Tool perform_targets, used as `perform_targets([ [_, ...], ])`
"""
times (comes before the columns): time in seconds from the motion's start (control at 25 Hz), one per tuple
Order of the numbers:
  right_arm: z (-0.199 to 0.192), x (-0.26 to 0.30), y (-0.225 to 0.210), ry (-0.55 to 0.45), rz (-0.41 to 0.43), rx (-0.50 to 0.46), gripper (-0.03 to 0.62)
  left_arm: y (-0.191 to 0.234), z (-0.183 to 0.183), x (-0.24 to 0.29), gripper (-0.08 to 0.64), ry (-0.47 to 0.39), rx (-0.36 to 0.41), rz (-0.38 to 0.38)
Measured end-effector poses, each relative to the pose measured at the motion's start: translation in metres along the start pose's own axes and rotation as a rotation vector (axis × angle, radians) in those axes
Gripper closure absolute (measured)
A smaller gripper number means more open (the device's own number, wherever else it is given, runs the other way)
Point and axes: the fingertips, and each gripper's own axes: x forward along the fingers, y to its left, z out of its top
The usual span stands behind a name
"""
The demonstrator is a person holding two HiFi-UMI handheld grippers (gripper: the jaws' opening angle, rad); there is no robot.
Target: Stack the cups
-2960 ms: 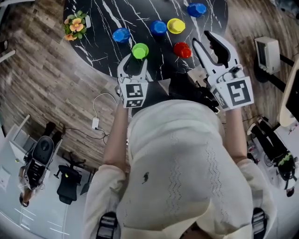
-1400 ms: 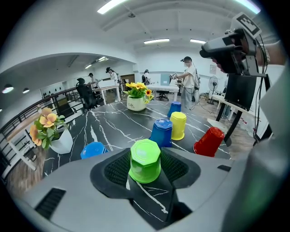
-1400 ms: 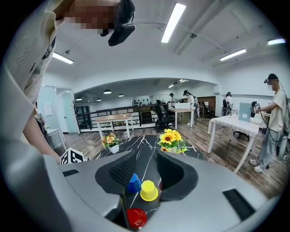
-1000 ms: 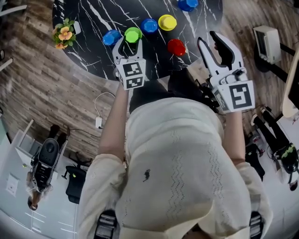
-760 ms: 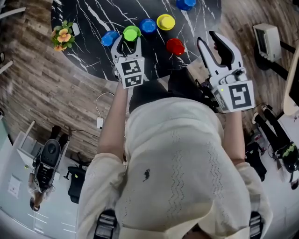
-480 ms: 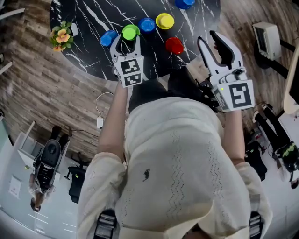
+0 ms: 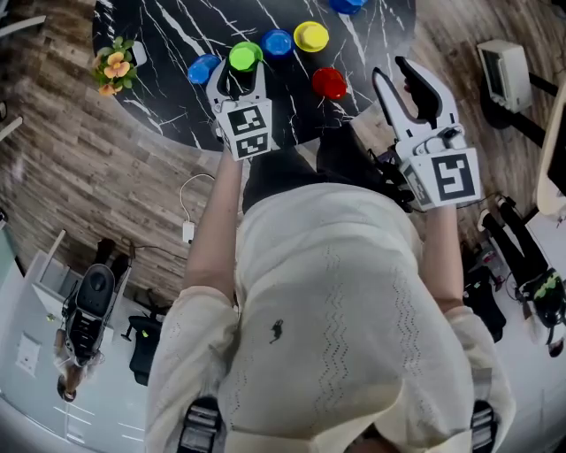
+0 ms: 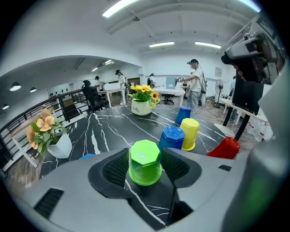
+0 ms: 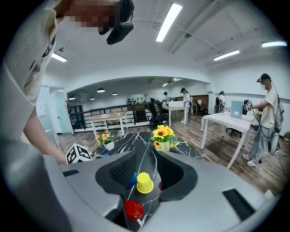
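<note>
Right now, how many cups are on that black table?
6: green cup, first blue cup left of it, second blue cup and yellow cup right of it, red cup nearest the person, third blue cup farthest. None looks hidden.

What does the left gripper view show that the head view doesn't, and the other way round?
Only the left gripper view: the sunflower pot, people standing beyond the black marble table, and gaps on both sides of the green cup between the left tongs, which are opening. Only the head view: the marker cubes, the white cable on the wooden floor. Both: the green cup, yellow cup, red cup, orange flowers, that table.
</note>
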Motion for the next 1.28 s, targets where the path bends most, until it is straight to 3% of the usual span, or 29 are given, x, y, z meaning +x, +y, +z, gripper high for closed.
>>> perform_targets([
  [0.44,-0.008,0.011,0.000,0.011,0.020,-0.035,0.437,0.008,0.019,-0.040,0.311,-0.081,-0.031,-0.011],
  [0.64,-0.022,0.025,0.002,0.044,0.036,-0.045,0.437,-0.001,0.034,-0.056,0.319,-0.141,-0.061,-0.060],
  [0.8,-0.046,0.038,0.004,0.102,0.053,-0.054,0.437,-0.013,0.051,-0.065,0.321,-0.190,-0.071,-0.094],
  [1.28,-0.124,0.046,0.026,0.308,0.149,-0.089,0.418,-0.023,0.078,-0.086,0.321,-0.278,-0.005,-0.139],
])
